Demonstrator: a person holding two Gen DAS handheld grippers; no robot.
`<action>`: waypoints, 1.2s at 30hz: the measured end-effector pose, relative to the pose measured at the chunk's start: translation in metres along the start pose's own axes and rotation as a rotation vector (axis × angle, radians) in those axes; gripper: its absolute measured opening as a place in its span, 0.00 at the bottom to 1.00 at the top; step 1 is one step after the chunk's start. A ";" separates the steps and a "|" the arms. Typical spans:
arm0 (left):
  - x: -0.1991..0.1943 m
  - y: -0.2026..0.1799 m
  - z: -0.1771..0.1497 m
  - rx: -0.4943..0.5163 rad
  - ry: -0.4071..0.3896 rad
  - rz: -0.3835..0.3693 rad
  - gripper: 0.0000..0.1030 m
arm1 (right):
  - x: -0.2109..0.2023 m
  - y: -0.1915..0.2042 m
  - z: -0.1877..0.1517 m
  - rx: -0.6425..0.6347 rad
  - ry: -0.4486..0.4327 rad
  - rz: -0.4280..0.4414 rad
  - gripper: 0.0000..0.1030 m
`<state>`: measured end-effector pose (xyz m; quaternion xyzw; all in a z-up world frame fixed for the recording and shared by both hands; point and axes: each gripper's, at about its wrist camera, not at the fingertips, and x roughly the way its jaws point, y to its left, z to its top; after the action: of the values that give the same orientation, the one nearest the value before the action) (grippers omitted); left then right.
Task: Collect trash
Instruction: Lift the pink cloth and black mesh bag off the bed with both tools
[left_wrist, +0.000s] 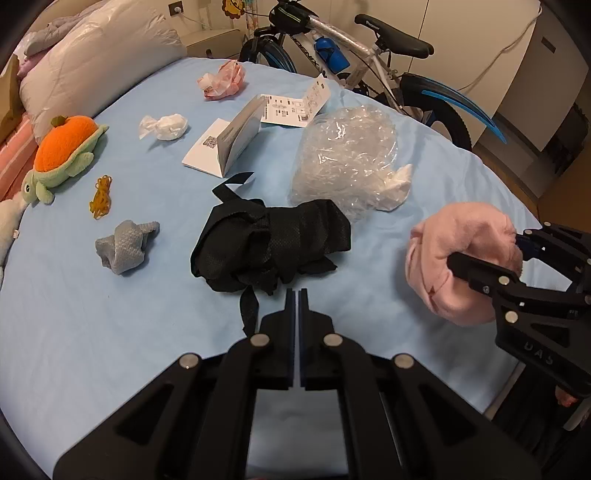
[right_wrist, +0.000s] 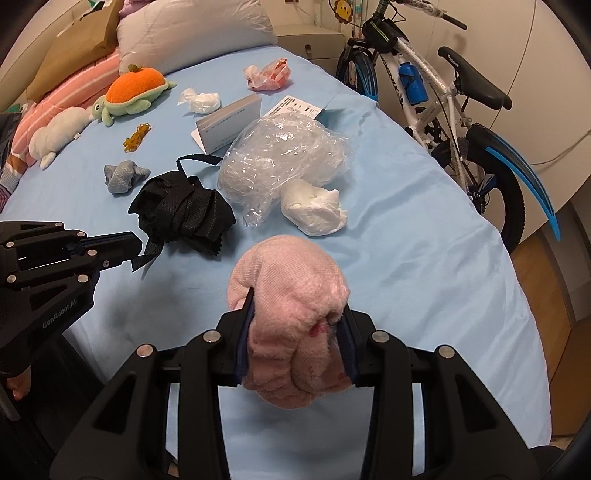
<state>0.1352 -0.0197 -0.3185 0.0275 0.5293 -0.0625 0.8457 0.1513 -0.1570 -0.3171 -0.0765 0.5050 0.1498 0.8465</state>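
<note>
My right gripper (right_wrist: 295, 321) is clamped on a pink fluffy cloth bundle (right_wrist: 291, 314), its two fingers pressing the sides, held above the light blue bed sheet (right_wrist: 424, 229). In the left wrist view that same bundle (left_wrist: 461, 262) sits at about 3 o'clock from my left gripper (left_wrist: 297, 295), whose jaws are closed together with nothing between them.

The crumpled black fabric bag (left_wrist: 269, 243) lies just ahead of the left gripper at 12 o'clock, one of its straps trailing toward the fingertips; I cannot tell whether the strap touches them. From the right wrist view the left gripper (right_wrist: 136, 245) is at 9 o'clock, its tip at the bag's strap.

Beyond the bag, at 1 o'clock in the left view, is a crinkled clear plastic bag (left_wrist: 343, 158) with a white wad of tissue (left_wrist: 395, 184) touching its right side. Further out: a folded white paper booklet (left_wrist: 229, 140), a small white crumpled wrapper (left_wrist: 164, 127), and a pink-white crumpled plastic (left_wrist: 221, 79) near the far edge. At 10 o'clock lie a grey knitted cloth (left_wrist: 123, 245), a bunch of yellow rubber bands (left_wrist: 101, 197) and a turtle plush (left_wrist: 62, 155).

The bed's right edge curves close beside the right gripper; a bicycle (right_wrist: 443, 85) stands just past it. Open sheet lies between the two grippers.
</note>
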 end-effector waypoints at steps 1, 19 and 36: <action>0.000 0.000 0.000 -0.002 -0.001 -0.002 0.02 | 0.000 0.000 0.000 0.000 0.000 0.001 0.36; 0.008 -0.001 0.016 0.016 -0.012 0.109 0.06 | -0.003 0.000 0.002 0.017 0.004 0.016 0.36; 0.013 0.007 0.033 -0.005 -0.065 0.161 0.79 | -0.003 -0.008 0.005 0.028 0.001 0.019 0.37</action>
<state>0.1706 -0.0178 -0.3157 0.0660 0.4979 0.0063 0.8647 0.1573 -0.1637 -0.3121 -0.0598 0.5082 0.1506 0.8458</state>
